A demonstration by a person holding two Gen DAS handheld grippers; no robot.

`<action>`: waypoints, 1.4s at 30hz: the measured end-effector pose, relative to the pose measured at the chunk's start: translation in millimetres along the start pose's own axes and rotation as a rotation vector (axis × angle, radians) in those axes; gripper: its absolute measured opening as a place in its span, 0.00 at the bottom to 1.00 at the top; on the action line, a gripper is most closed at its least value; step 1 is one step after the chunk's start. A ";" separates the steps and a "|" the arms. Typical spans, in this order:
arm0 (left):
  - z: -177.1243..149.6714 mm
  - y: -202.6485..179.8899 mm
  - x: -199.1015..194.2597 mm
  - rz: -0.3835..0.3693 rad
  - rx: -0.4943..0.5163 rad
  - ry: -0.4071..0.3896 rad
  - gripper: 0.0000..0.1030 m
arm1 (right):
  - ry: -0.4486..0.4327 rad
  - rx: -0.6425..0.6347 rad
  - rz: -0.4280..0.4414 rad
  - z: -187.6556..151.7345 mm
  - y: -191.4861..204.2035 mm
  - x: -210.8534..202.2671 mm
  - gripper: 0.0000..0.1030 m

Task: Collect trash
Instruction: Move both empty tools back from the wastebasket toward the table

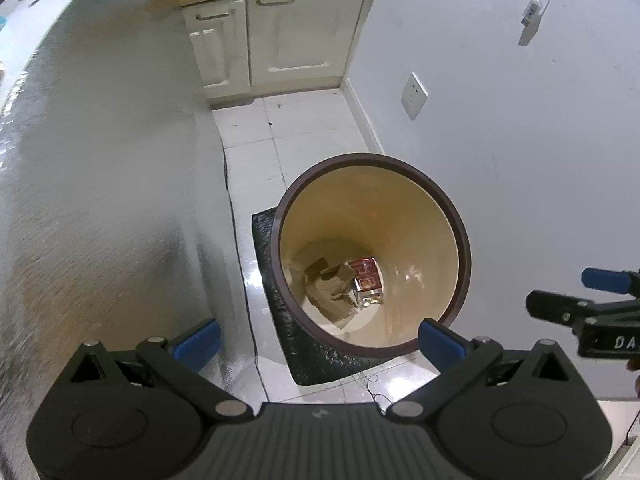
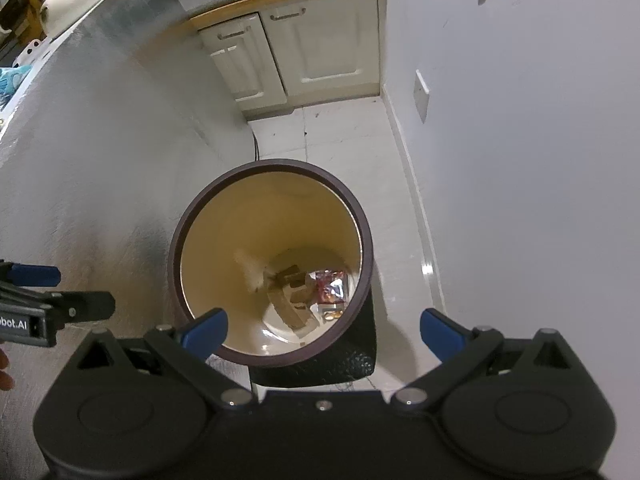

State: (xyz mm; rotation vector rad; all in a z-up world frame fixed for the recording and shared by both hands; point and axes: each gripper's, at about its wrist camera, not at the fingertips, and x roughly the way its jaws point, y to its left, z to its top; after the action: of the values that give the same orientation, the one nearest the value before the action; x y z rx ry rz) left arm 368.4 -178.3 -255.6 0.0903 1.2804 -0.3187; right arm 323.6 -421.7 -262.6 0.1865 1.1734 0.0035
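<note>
A round trash bin (image 1: 460, 240) with a dark brown rim and cream inside stands on a black mat on the tiled floor. At its bottom lie crumpled brown paper (image 1: 330, 292) and a red and silver packet (image 1: 366, 280). In the right wrist view the same bin (image 2: 362, 236) holds the brown paper (image 2: 292, 288) and the red packet (image 2: 330, 286), and a blurred pale scrap (image 2: 250, 270) shows against the inner wall. My left gripper (image 1: 320, 342) hangs open above the bin's near rim, nothing between its blue pads. My right gripper (image 2: 324, 330) is open over the bin too, empty.
A silvery appliance side (image 1: 100, 200) rises close on the left. White cabinet doors (image 1: 280, 36) close off the far end of the narrow floor. A white wall with a socket plate (image 1: 414, 96) runs along the right. The right gripper (image 1: 568, 304) shows at the left view's right edge.
</note>
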 end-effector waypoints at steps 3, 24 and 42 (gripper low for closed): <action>-7.3 -1.7 -13.1 -0.004 -0.007 -0.018 1.00 | -0.019 -0.004 -0.010 -3.1 1.4 -14.8 1.00; -41.4 -1.6 -133.5 -0.052 -0.026 -0.215 1.00 | -0.171 -0.024 -0.026 -26.8 20.5 -128.5 1.00; -82.6 53.6 -268.9 -0.100 -0.012 -0.474 1.00 | -0.409 -0.035 -0.032 -42.6 94.8 -242.8 1.00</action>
State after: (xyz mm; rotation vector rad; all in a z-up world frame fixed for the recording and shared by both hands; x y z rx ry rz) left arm 240.1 -57.8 -29.7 -0.0581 0.8173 -0.3919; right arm 199.0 -346.5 -42.2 0.1297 0.7673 -0.0406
